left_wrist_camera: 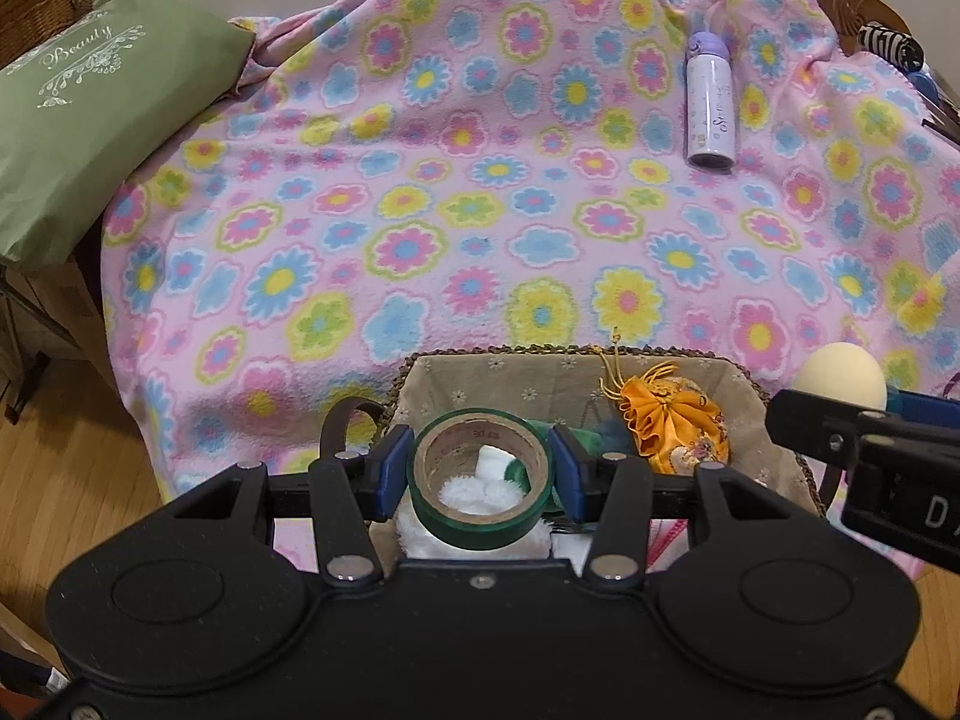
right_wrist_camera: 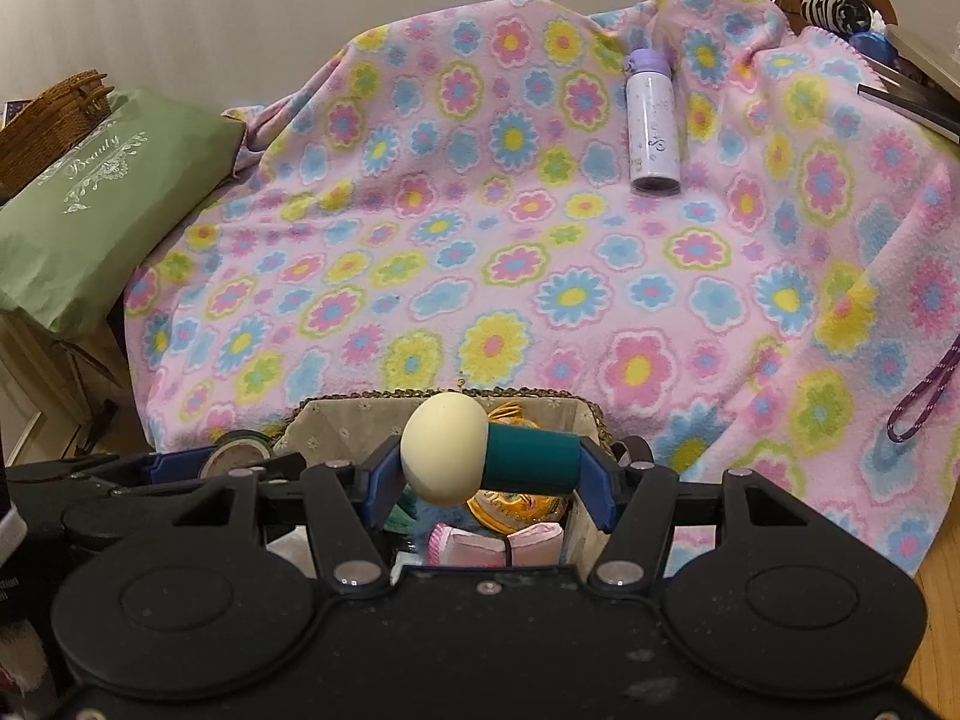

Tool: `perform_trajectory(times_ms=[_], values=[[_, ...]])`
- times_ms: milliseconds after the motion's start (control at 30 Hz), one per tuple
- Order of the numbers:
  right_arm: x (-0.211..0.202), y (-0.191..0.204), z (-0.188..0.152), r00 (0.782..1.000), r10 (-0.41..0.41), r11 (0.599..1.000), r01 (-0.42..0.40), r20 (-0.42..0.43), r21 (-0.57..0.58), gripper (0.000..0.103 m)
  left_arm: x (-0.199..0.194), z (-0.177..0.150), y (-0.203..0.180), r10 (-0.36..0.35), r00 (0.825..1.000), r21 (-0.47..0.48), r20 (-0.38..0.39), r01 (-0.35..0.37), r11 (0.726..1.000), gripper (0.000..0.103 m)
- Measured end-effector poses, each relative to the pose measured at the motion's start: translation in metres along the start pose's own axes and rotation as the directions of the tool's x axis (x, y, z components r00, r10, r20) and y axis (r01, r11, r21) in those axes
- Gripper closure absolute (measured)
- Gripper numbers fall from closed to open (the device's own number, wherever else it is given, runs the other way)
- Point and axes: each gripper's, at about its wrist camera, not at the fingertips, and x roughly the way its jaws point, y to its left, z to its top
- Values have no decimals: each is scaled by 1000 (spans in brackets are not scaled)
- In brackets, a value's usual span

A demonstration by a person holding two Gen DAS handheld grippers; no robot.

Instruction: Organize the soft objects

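Over a lined wicker basket [left_wrist_camera: 774,414] at the near edge of a flower-print fleece blanket [left_wrist_camera: 480,192], two hand-held grippers hover side by side, each with something clamped between its blue pads. The left gripper [left_wrist_camera: 478,471] grips a roll of green tape [left_wrist_camera: 480,480] across its width, the roll's open core facing the camera and white fluffy fabric [left_wrist_camera: 474,495] showing through and below it inside the basket. The right gripper [right_wrist_camera: 489,468] grips a mushroom-shaped item [right_wrist_camera: 480,456] lying sideways, its cream rounded head against the left pad and its teal stem running to the right pad; seen from the left wrist, the cream head rises just above the right gripper's black finger at the basket's right side. In the basket, an orange drawstring pouch [left_wrist_camera: 672,414] with a gold cord rests against the far-right part of the lining, with a patch of teal-green fabric [left_wrist_camera: 594,438] just beside it; from the right wrist, folded pink cloth [right_wrist_camera: 498,543] lies in the basket's near portion below the held item. Well beyond the basket, a lavender bottle [left_wrist_camera: 711,102] with a purple cap lies on the blanket toward its far right. A green bag [left_wrist_camera: 84,120] printed "Beauty" sits at the blanket's left edge, in front of a brown wicker hamper [left_wrist_camera: 42,0], and a purple cord [right_wrist_camera: 927,396] lies on the blanket's right side.
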Motion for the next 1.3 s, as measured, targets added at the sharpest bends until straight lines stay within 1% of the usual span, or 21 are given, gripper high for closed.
perform_trajectory(times_ms=[33, 100, 133, 400, 500, 633, 700, 1033, 1233, 1300], values=[[-1, 0, 0, 1000, 1, 1000, -1, 0, -1, 43, 0, 0, -1, 0, 1000, 3, 2, 0, 1000, 54], [-1, 0, 0, 1000, 3, 1000, -3, 2, -2, 43, -1, 0, -1, -1, 1000, 5, 5, 1, 1000, 48], [-1, 0, 0, 1000, 3, 1000, -3, 3, -2, 42, -1, 0, -1, 1, 1000, 4, 8, -1, 1000, 47], [-3, 0, 0, 1000, -10, 1000, 10, 11, -1, 41, -4, 1, -1, 17, 1000, 3, 12, -17, 1000, 46], [-3, 0, 0, 1000, -16, 1000, 16, 10, -3, 41, -6, 1, -2, 24, 1000, 11, 17, -24, 1000, 44], [-1, -1, 0, 1000, -23, 1000, 23, 3, -1, 41, -7, 0, -3, 35, 999, 18, 22, -35, 999, 43], [-1, -2, 1, 1000, -26, 1000, 26, -2, 1, 41, -8, 1, -4, 39, 999, 18, 20, -39, 999, 41], [-1, -4, 0, 999, -37, 999, 37, -17, 3, 41, -6, -1, 0, 58, 998, 10, 2, -58, 998, 40], [0, -3, 0, 998, -46, 999, 46, -31, -4, 40, -5, 0, -1, 56, 998, 10, -7, -56, 998, 39], [0, -3, 0, 998, -51, 999, 50, -36, -7, 40, -5, 0, 0, 51, 999, 8, -13, -51, 999, 37]])
